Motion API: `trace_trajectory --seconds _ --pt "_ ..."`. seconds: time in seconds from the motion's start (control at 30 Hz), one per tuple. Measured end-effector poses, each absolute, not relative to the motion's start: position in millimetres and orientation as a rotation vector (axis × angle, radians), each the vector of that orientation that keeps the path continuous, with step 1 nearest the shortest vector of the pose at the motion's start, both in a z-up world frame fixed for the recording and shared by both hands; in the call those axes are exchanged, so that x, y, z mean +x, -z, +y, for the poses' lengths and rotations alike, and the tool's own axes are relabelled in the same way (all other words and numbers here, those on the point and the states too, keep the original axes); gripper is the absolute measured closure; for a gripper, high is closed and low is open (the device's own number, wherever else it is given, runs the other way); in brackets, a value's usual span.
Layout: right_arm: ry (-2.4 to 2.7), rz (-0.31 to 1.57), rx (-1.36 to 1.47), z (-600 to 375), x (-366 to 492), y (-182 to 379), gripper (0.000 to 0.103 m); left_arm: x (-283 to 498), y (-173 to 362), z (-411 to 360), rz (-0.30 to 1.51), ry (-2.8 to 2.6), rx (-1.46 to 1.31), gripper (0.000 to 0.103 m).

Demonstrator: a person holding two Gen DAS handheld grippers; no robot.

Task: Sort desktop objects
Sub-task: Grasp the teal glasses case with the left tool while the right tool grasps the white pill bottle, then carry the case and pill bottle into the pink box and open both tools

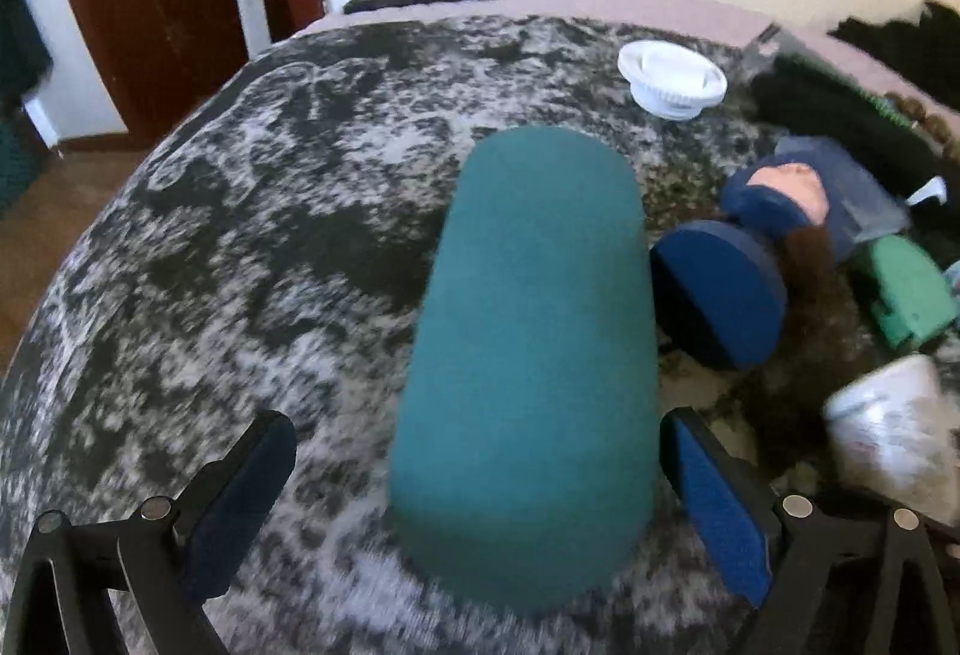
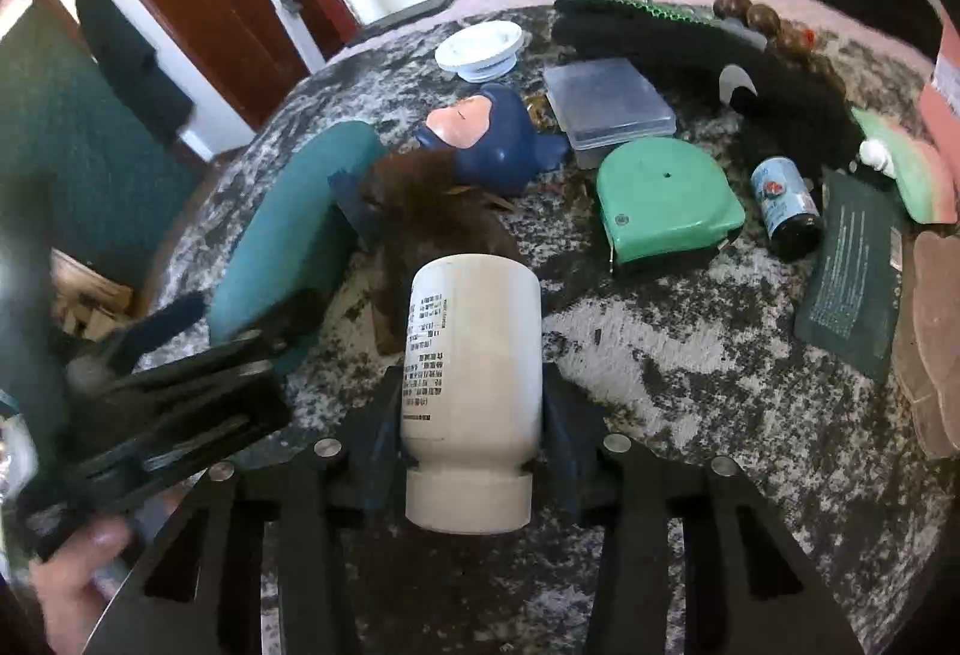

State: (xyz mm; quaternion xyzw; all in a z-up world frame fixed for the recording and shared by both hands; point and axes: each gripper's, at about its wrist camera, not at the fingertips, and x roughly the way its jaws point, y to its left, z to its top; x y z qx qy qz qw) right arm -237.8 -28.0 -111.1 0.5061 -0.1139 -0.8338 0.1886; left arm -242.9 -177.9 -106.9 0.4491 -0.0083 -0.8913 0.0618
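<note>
Mottled grey-and-black cloth covers the round surface (image 2: 690,355), with a cream wall and dark red door behind. The right gripper (image 2: 471,433) has its fingers clamped on a white bottle (image 2: 471,355) lying along them, cap toward the camera; the smooth plastic could slide or roll out if tilted. The left gripper (image 1: 474,499) has fingers spread wide around a teal cylinder (image 1: 528,355) that stands between them; the right pad is almost at its wall, the left pad well apart. Closing unevenly could tip it toward 3 o'clock into the blue figurine (image 1: 774,229). At 1 o'clock, a green tape measure (image 2: 666,199) and small dark bottle (image 2: 786,205) crowd any set-down.
</note>
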Motion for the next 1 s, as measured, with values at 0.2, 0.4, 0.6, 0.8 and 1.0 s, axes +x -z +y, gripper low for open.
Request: trace_trajectory --seconds 0.2,0.4,0.6,0.8,1.0 --pt "2.334 -0.313 1.439 0.1 -240.1 108.2 0.057 -255.5 109.3 -174.3 0.087 2.720 1.353 0.034" --pt "2.359 -0.362 1.439 28.4 -236.8 94.3 0.057 -236.2 90.4 -168.0 0.066 2.730 1.329 0.036" --pt "2.371 -0.469 1.366 48.9 -225.3 66.0 0.057 -190.3 34.5 -164.2 0.091 2.799 1.189 0.036" --pt "2.398 -0.526 1.231 62.3 -202.6 19.4 0.057 -137.3 -36.0 -143.2 0.122 2.934 0.962 0.036" --pt "2.477 -0.544 1.027 78.9 -175.0 -43.6 0.057 -90.9 -98.6 -103.2 0.128 3.084 0.729 0.036"
